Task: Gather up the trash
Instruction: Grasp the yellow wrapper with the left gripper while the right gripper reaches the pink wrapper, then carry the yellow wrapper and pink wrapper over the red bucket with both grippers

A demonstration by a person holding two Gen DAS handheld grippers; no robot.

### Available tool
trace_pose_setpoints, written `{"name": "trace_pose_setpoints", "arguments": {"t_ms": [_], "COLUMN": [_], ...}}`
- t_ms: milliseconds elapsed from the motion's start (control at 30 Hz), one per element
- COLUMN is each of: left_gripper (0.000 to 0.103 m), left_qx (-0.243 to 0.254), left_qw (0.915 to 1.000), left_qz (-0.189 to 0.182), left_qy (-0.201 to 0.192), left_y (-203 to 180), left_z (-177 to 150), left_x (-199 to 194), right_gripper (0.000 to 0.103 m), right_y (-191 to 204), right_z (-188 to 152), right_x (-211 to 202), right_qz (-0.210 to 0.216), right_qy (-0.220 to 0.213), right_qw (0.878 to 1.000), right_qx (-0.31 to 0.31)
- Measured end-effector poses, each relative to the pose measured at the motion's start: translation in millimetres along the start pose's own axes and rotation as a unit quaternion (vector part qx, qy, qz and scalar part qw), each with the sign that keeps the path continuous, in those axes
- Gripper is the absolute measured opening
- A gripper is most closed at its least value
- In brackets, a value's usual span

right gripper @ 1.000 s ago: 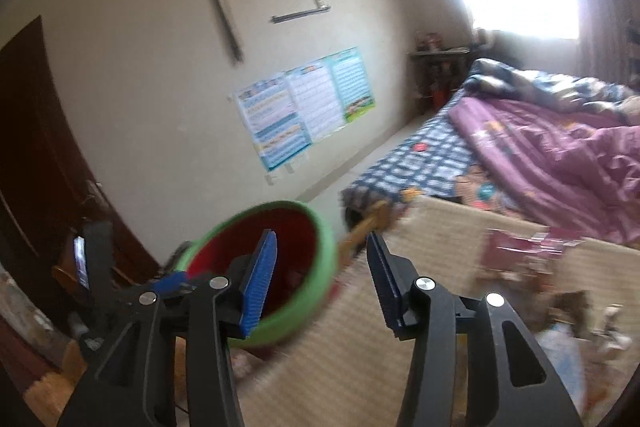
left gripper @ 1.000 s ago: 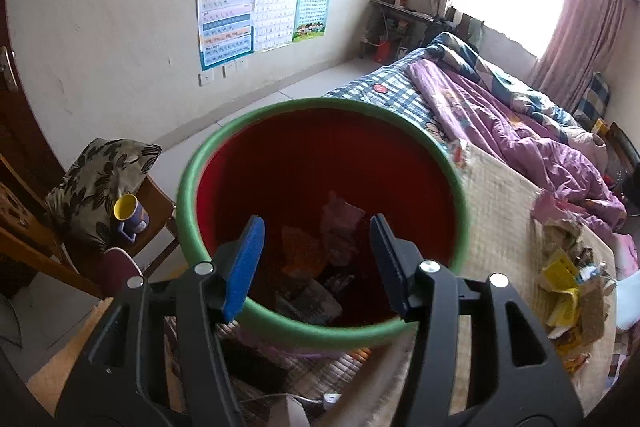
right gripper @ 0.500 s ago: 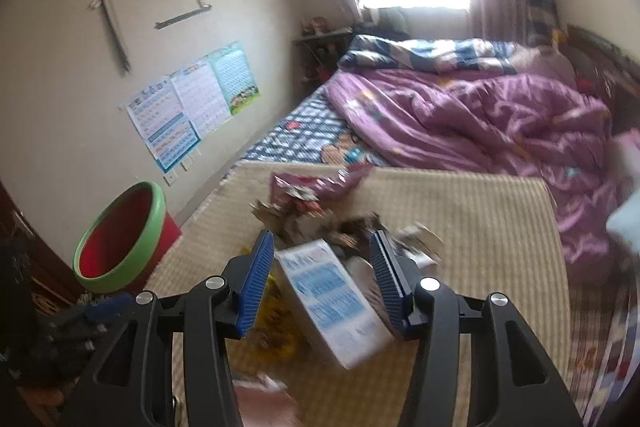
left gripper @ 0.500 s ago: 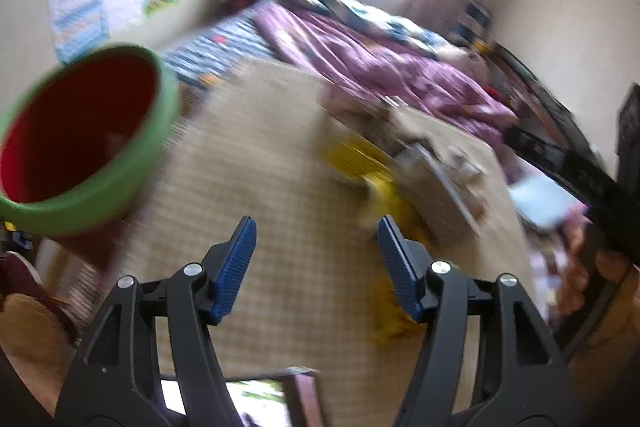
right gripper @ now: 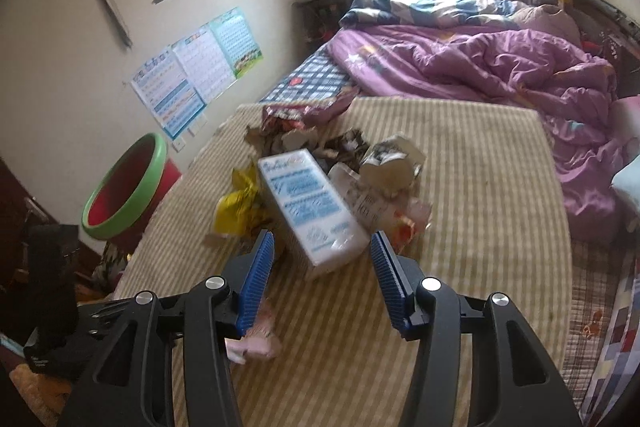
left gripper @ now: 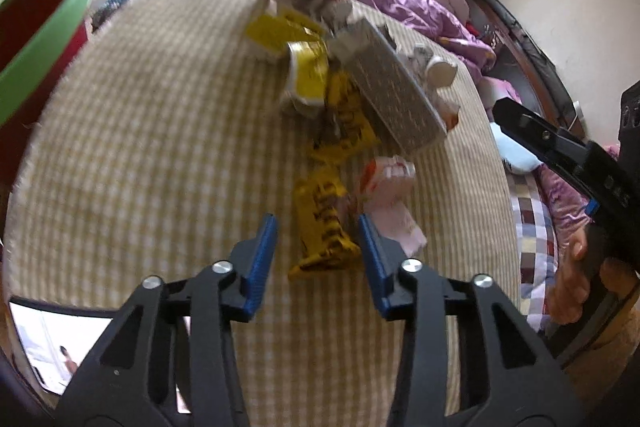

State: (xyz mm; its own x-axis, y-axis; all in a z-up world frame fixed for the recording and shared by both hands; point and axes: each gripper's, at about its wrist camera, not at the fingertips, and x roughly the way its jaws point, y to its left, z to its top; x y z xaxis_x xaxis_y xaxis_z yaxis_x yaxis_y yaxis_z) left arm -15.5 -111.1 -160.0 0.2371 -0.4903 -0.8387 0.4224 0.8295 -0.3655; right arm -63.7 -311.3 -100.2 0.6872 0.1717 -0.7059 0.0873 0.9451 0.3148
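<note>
Jaws of left gripper [left gripper: 318, 227] closing around yellow wrapper [left gripper: 324, 233], seemingly untouched.

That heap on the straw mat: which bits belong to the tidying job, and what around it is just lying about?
Part of the job:
- yellow wrapper, between the closing left gripper pads, not yet pinched
- white carton, ahead of the open right gripper
- pink packet
- red bin

Just lying about:
- purple quilt
- wall posters
- straw mat

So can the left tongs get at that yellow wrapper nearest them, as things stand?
Probably yes. The yellow wrapper lies flat on the mat right between the left tongs, whose jaws are closing with nothing on top of it. A pink wrapper beside it might get caught too.
</note>
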Motion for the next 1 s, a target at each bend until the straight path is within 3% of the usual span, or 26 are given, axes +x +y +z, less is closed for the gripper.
{"name": "trace_pose_setpoints", "arguments": {"t_ms": [200,533,933,1000], "left_gripper": [0.008,0.008,0.008,0.008], "left_qx": [-0.001,-0.013,-0.024,-0.024], "left_qw": [0.9999,0.9908,0.9849,0.9847], "left_qz": [0.011,0.070,0.081,0.082], "left_qy": [-0.004,-0.115,-0.151,-0.152], "left_y": [-3.9,8.6,15.0,15.8], "left_z": [-1.7,13.3,18.2,18.4], "left_x": [0.2,-52.3,-71.1,-71.5], "right_gripper": [0.050,0.050,0.048,0.041], "right_y": [13.8,22.0,43.6,49.3], "right_z": [-16.4,-30.5,-44.5,-48.3], "right_x": [7.4,31.9,61.6,64.0], "right_qz": [0.027,0.048,0.061,0.062], "right_qy": [0.024,0.069,0.122,0.129], "right_qw": [0.999,0.996,0.991,0.989], "right_qx": [-0.010,0.009,-0.013,-0.024]}}
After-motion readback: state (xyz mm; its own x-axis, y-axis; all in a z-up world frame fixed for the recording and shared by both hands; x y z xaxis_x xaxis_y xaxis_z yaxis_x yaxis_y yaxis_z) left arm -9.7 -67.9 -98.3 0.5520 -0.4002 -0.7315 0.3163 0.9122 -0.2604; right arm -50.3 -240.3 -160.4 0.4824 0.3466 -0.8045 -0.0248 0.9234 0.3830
